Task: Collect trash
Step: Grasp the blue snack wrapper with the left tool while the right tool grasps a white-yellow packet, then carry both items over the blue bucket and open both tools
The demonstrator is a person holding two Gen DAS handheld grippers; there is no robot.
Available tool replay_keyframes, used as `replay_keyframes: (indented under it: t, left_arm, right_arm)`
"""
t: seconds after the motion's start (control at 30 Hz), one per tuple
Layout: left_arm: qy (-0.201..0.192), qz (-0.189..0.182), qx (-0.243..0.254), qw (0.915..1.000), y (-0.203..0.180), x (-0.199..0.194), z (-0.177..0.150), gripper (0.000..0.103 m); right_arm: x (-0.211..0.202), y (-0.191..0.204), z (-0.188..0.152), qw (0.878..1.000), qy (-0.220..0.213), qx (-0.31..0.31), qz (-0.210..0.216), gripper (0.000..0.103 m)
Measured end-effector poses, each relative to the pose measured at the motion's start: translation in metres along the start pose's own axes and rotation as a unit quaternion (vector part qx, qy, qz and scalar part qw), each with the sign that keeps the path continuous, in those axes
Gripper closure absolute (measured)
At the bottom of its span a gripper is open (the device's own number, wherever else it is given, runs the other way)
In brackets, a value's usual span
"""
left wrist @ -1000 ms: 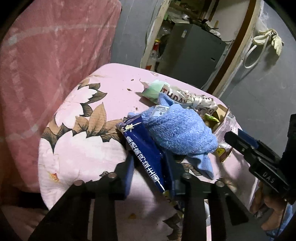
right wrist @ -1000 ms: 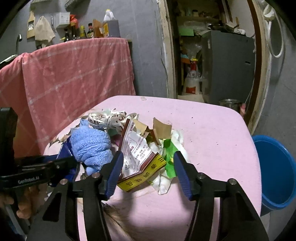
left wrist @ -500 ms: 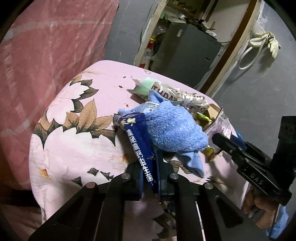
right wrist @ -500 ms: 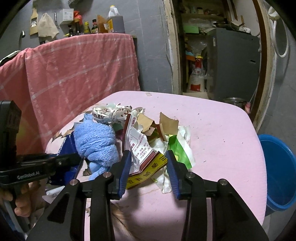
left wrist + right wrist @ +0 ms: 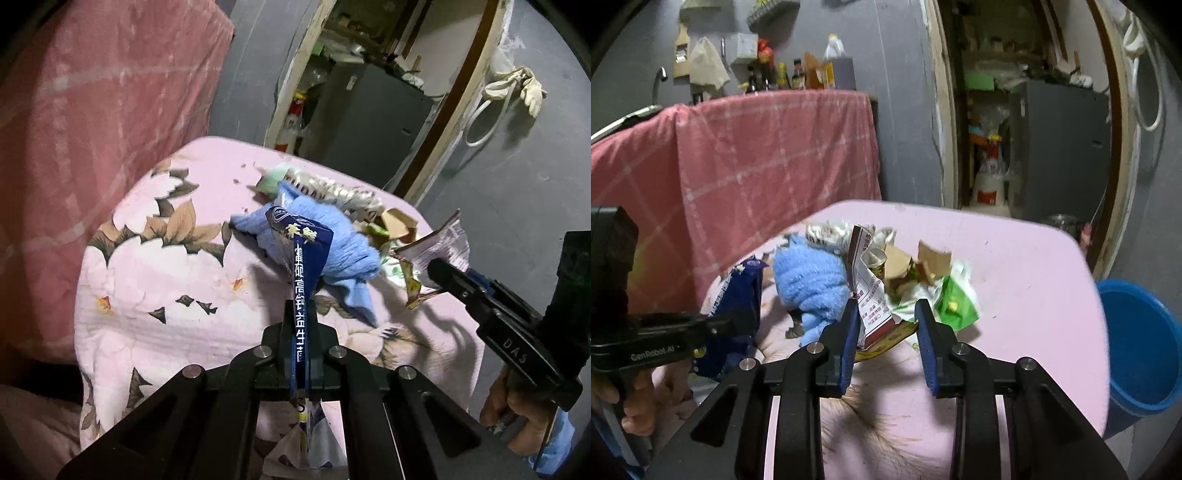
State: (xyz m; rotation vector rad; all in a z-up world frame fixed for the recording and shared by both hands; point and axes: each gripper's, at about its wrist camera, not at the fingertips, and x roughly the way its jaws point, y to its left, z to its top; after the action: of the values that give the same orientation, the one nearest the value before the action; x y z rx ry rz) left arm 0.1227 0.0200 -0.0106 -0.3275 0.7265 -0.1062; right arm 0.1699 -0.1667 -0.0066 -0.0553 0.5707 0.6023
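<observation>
Two grippers working | left gripper (image 5: 300, 334) clenching blue wrapper (image 5: 303, 258), lifting off pink table (image 5: 155, 280) | right gripper (image 5: 886, 325) closing around white wrapper (image 5: 871, 295), near pile | next: carrying to blue bin (image 5: 1141, 354), far right.

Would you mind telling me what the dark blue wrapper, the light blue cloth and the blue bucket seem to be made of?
Dark blue wrapper: thin glossy printed plastic film, probably; it creases sharply. Light blue cloth: fluffy, matte terry-like fabric, judging by its looped pile. Blue bucket: smooth moulded plastic, apparently, with a soft sheen.
</observation>
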Motion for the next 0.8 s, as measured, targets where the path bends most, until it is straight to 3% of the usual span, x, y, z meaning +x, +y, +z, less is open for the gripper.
replay_keyframes:
  t: [0.23,0.37,0.57,0.8]
  left_arm:
    - [-0.079,-0.005,0.035,0.9962,-0.03,-0.021,0.009,0.102]
    - [-0.13,-0.015,0.064,0.9893,-0.055,-0.029,0.019,0.102]
    - [-0.188,-0.043,0.102,0.9759,-0.098,-0.022,0.037,0.102]
    - [-0.219,-0.082,0.139,0.9622,-0.163,0.001,0.048,0.102]
  right_arm:
    - [-0.039,0.002,0.008,0.996,-0.08,-0.02,-0.035,0.075]
    - [-0.063,-0.005,0.014,0.989,-0.128,-0.026,-0.071,0.075]
    - [-0.101,-0.027,0.019,0.969,-0.198,-0.027,-0.146,0.075]
    - [-0.134,-0.067,0.02,0.943,-0.235,-0.024,-0.232,0.075]
